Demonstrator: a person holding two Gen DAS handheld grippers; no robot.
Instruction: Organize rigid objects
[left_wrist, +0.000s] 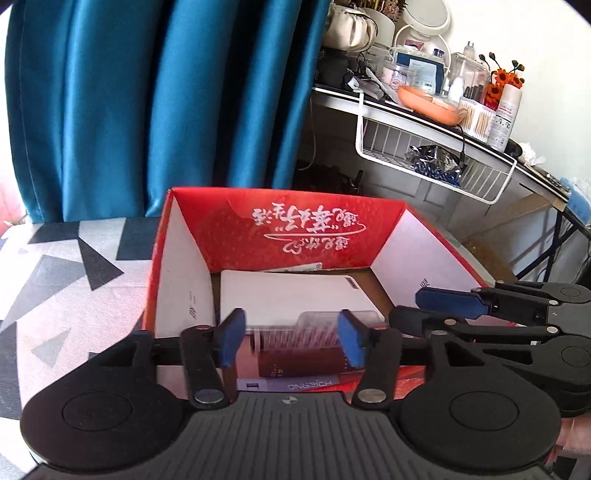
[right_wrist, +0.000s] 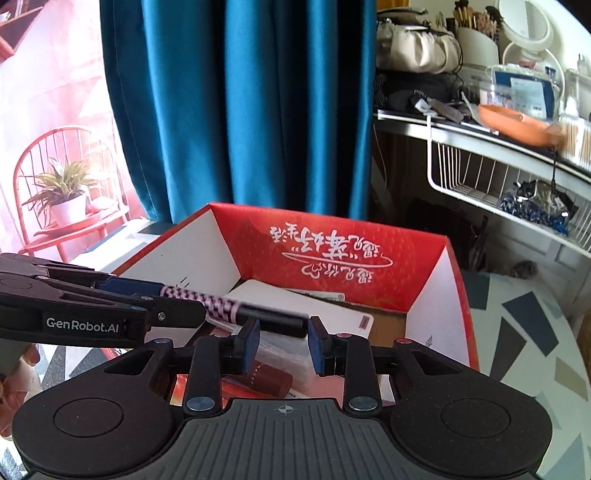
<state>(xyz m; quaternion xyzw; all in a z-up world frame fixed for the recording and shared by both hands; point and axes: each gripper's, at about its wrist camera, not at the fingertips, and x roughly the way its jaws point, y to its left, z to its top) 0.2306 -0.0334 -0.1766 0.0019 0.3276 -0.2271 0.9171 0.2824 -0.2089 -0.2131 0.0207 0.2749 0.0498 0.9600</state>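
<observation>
- Left tool (left_wrist: 291, 339) hangs over the near edge of the red box (left_wrist: 306, 229) with its jaws standing well apart. In its own view neither pad presses on anything.
- Right tool (right_wrist: 284, 345) sits just to the right of it, aimed into the same box. Its jaws are only narrowly apart, with nothing pinched between the pads.
- From the right wrist view, the pink-and-black checked stick (right_wrist: 218, 308) sticks out from the tips of my left tool and runs to the right. Its black end lies just past the fingertips of my right tool.
- I cannot tell whether a left pad touches the stick. With jaws that wide I judge it is let go, not gripped.
- The stick is over the open box, above the white flat pack (left_wrist: 280, 295) on the box floor. It is farther in than the dark red tube (right_wrist: 267, 380) at the near wall.
- I hold both tools tilted down over the opening so that whatever is released lands inside the walls and not on the patterned desk (left_wrist: 74, 280).
- The box stands with its flaps up and spread, which keeps the mouth wide and the loose things gathered in one place.
- I judge the step in hand to be dropping the stick in among the things already there.
</observation>
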